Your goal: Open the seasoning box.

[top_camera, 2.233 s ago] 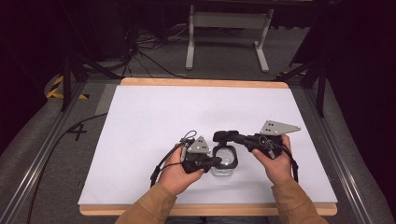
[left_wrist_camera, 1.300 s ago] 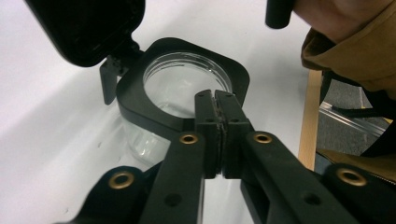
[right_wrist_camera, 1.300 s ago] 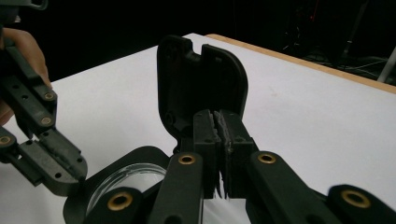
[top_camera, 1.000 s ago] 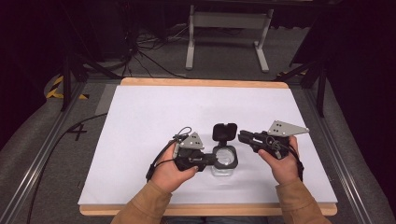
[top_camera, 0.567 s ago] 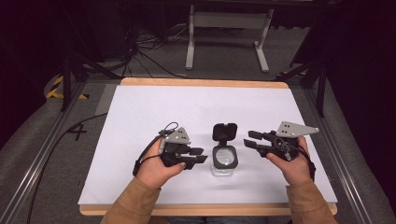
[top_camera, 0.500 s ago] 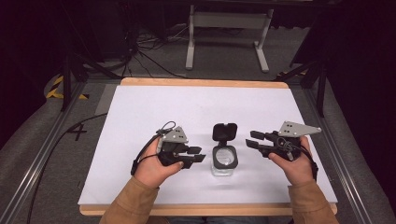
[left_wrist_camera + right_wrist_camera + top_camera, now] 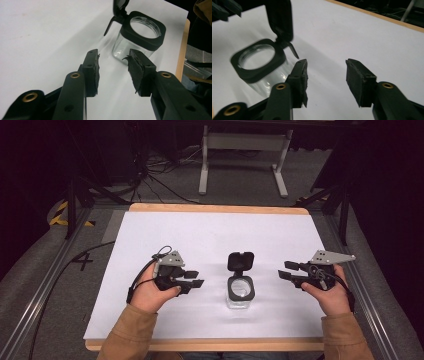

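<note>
A clear glass jar (image 7: pixel 240 292) with a black square collar stands at the middle of the white table. Its hinged black lid (image 7: pixel 240 261) is flipped up and open. My left gripper (image 7: pixel 195 280) hovers to the jar's left and points at it. Its jaws have just been opening and nothing is between them. The left gripper view has the jar (image 7: pixel 140 37) ahead of the open left gripper (image 7: pixel 113 53). My right gripper (image 7: pixel 289 270) is off to the jar's right. Its jaws have also just been opening, wide and empty. In the right gripper view the jar (image 7: pixel 259 67) lies left of the right gripper (image 7: pixel 325 63).
The white table sheet (image 7: pixel 215 235) has a wooden edge (image 7: pixel 220 208) at the back. Metal rails (image 7: pixel 45 305) run along both sides. A grey stand (image 7: pixel 245 150) and cables (image 7: pixel 150 175) lie on the floor beyond the table.
Both grippers were at the jar and have since drawn apart from it, left to the left, right to the right. Their jaws have opened. The lid now stands flipped up.
</note>
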Demonstrator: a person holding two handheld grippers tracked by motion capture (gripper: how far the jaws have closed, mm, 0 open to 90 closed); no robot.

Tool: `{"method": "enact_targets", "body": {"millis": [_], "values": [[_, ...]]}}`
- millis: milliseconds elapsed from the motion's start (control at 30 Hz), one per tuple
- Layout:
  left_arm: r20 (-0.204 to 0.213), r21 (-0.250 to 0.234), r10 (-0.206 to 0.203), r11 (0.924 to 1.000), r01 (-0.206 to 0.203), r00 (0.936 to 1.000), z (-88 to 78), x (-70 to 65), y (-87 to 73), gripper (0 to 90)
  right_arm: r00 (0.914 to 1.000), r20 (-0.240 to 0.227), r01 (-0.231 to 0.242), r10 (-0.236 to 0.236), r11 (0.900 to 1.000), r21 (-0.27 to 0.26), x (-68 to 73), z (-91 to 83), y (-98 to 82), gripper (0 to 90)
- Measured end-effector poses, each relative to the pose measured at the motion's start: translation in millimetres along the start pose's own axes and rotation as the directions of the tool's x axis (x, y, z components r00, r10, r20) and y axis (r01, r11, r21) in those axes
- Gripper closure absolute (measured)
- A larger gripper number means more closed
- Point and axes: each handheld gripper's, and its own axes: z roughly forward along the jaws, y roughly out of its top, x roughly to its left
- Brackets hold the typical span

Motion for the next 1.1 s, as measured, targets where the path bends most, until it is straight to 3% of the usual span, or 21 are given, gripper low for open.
{"method": "enact_targets", "body": {"millis": [100,267,467,700,900,1000,1100], "values": [[-0.014,0.000,-0.017,0.9999,0.017,0.9998,-1.6,9.3,-5.8,61.0,0.9981,0.057,0.023,-0.024,0.999,0.030,-7.4,4.1,-7.5,49.9],[-0.078,0.015,0.001,0.9999,0.000,0.9970,2.6,23.5,-16.2,56.1,0.9987,0.050,-0.010,0.007,0.998,0.058,-17.1,9.1,-17.0,49.7],[-0.114,0.024,-0.034,0.9990,0.037,0.9929,6.2,38.3,-27.7,53.7,0.9967,0.070,-0.048,0.041,0.993,0.104,-25.7,13.7,-25.8,49.0],[-0.156,0.067,-0.030,0.9969,0.041,0.9874,13.3,47.6,-37.3,48.1,0.9955,0.069,-0.072,0.065,0.991,0.114,-36.9,19.8,-39.0,49.2],[-0.180,0.080,-0.045,0.9950,0.060,0.9826,17.0,53.7,-44.0,43.3,0.9924,0.101,-0.084,0.071,0.988,0.133,-44.7,24.5,-50.0,48.5],[-0.211,0.109,-0.024,0.9929,0.048,0.9771,18.6,58.4,-47.3,39.9,0.9920,0.106,-0.082,0.068,0.987,0.137,-46.0,27.5,-53.7,48.5],[-0.220,0.123,-0.003,0.9919,0.031,0.9754,20.8,61.8,-50.4,36.6,0.9907,0.118,-0.085,0.067,0.985,0.148,-46.8,30.4,-56.0,47.6]]}}
